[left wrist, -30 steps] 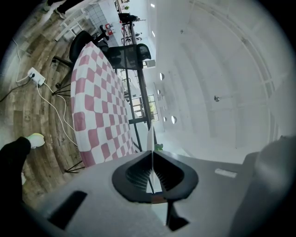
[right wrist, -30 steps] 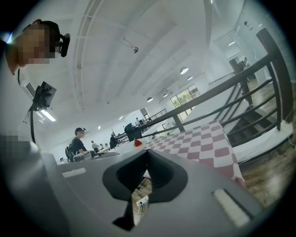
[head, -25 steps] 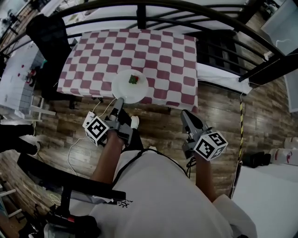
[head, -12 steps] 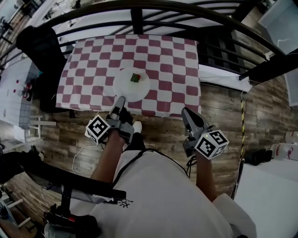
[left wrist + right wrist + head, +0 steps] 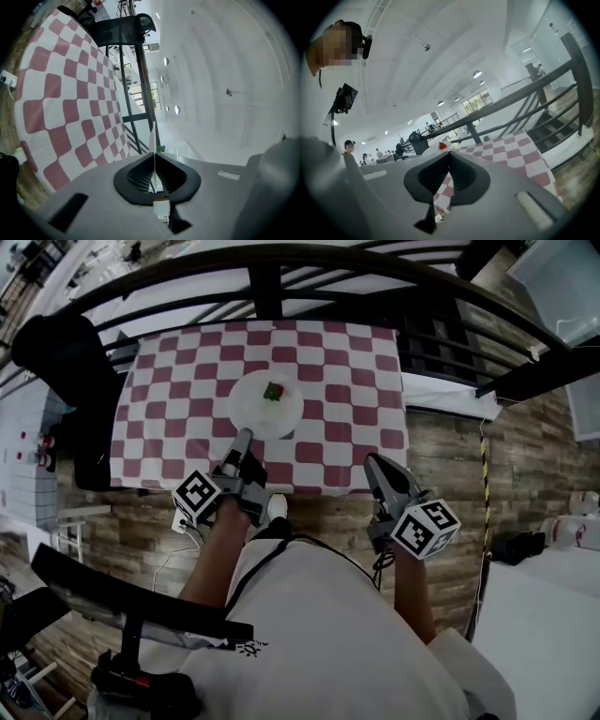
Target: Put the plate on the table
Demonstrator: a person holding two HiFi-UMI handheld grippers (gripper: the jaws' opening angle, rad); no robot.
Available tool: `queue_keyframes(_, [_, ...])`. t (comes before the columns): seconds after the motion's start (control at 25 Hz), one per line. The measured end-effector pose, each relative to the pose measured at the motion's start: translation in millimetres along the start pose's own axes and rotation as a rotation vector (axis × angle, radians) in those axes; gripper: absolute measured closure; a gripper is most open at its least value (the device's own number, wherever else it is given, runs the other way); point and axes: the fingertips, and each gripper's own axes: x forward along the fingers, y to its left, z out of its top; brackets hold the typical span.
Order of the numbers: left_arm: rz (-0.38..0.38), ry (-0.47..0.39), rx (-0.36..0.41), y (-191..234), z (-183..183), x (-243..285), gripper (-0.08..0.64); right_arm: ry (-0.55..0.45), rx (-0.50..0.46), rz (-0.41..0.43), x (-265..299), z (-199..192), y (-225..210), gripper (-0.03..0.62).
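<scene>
Your white plate [image 5: 255, 411], with a small red-and-green bite [image 5: 274, 390] toward its 12 o'clock side, is over the middle of the red-and-white checked desk [image 5: 347, 381]. No view shows whether it touches the cloth. Your left gripper [image 5: 243, 437] reaches in level from 6 o'clock, fingers pinched on the plate's near rim. Your right gripper [image 5: 373, 463] hangs at the plate's 4 o'clock by the desk's near edge, fingers together on nothing. Wood-plank floor [image 5: 450, 456] surrounds the desk. A black railing [image 5: 265, 287] runs at 12 o'clock and a black chair [image 5: 56, 352] stands at 9.

White plate [image 5: 258, 415], red-checked tablecloth [image 5: 347, 381]
</scene>
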Motion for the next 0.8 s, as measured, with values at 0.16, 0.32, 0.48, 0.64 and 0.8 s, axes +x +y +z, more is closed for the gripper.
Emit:
queue_keyframes(0.16, [-0.007,0.023,-0.006,1.2,25.8,23.9,0.543,-0.005,0.004,-0.024,30.7,11.0,-0.5,0.584])
queue_keyframes(0.32, [-0.013,0.044,-0.006,7.4,52.7,43.4,0.543,-0.013,0.000,-0.033,63.3,16.9,3.8,0.584])
queue_keyframes(0.48, [0.007,0.063,-0.006,19.7,80.0,63.9,0.543,-0.011,0.003,-0.045,97.6,22.1,5.3,0.584])
queue_keyframes(0.64, [0.006,0.084,-0.004,28.0,96.3,78.7,0.543,-0.008,0.011,-0.056,119.6,21.6,7.2,0.584])
queue_keyframes(0.8, [-0.005,0.097,0.000,35.6,101.7,93.1,0.545,0.013,0.010,-0.064,130.2,14.6,7.9,0.584])
